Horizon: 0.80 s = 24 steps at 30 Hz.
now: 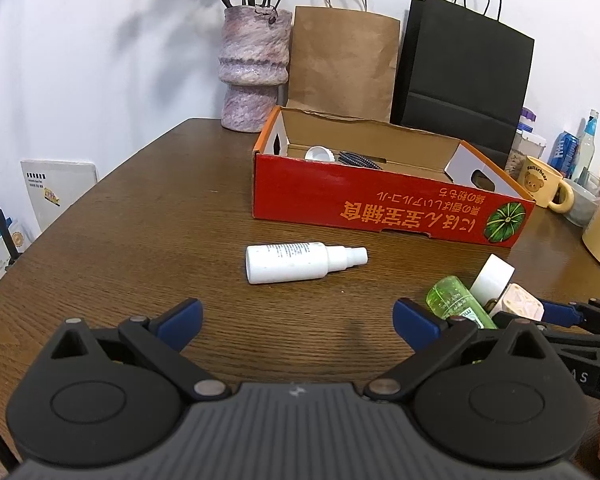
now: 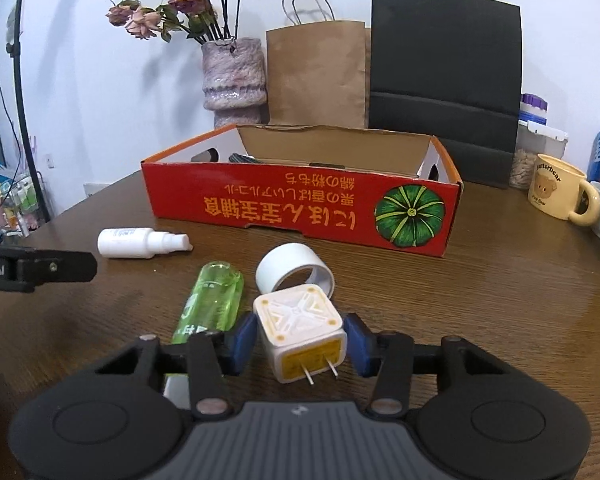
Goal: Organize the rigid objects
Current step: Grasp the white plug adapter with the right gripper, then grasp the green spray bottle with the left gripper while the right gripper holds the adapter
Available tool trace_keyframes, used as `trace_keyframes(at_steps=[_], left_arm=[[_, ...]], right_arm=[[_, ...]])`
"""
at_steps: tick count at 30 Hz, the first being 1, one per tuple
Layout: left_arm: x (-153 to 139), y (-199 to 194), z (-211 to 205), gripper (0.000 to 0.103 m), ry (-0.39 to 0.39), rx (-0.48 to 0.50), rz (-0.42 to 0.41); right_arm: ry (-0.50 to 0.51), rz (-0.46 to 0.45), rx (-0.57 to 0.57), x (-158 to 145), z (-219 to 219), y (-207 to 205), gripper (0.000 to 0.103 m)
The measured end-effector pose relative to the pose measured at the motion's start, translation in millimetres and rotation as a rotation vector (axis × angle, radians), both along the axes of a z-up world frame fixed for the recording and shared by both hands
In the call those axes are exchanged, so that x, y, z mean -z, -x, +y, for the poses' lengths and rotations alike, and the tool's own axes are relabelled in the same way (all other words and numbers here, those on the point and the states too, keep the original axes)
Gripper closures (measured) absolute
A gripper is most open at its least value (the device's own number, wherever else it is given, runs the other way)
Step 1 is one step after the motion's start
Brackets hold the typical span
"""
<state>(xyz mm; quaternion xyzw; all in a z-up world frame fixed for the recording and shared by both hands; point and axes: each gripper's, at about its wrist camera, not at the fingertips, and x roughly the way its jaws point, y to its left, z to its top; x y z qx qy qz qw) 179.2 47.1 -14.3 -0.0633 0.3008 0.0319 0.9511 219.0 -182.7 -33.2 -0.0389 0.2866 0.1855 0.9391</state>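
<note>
My right gripper [image 2: 300, 338] is shut on a white cube plug adapter [image 2: 300, 326], its prongs pointing back at the camera; the adapter also shows in the left wrist view [image 1: 520, 302]. Beside it lie a green bottle [image 2: 214, 300] and a white tape roll [image 2: 294, 272]. A white spray bottle [image 1: 304, 262] lies on the table ahead of my left gripper [image 1: 298, 320], which is open and empty. A red cardboard box [image 1: 380, 204] stands behind, holding a white cap [image 1: 320, 154] and a dark comb-like item [image 1: 360, 159].
A vase with dried flowers [image 1: 254, 68], a brown paper bag [image 1: 342, 64] and a black bag [image 1: 464, 68] stand behind the box. A yellow bear mug [image 2: 560, 188], jars and cans crowd the right side. The wooden table [image 1: 140, 240] edge curves at left.
</note>
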Motion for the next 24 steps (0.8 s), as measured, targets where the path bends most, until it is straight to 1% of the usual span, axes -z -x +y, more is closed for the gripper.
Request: trace_keyframes(at_steps=[3,11,16,21,24], left_arm=[[0.1,-0.1,0.2,0.000,0.002,0.000,0.000],[2.1,-2.0,-0.5,0.000,-0.003,-0.009,0.008],[4.3,-4.8,-6.3,0.000,-0.022,-0.008,0.022],[-0.3,-5.6,-23.0,0.000,-0.003,0.021,0.023],[-2.1,-7.7,-39.3,0.000,-0.014,0.042,0.025]], right_arm=[[0.009,-0.015,0.008,-0.7,0.7,3.7,0.056],[0.012,-0.094,0.045,-6.7,-4.9,23.3,0.057],[-0.013,-0.127,0.065,-11.4,-15.1,30.8,0.057],[-0.043,-0.157,0.087,-16.8,-27.8,34.9,0.057],[-0.057,-0.160,0.112,-17.9,-36.9,33.8,0.057]])
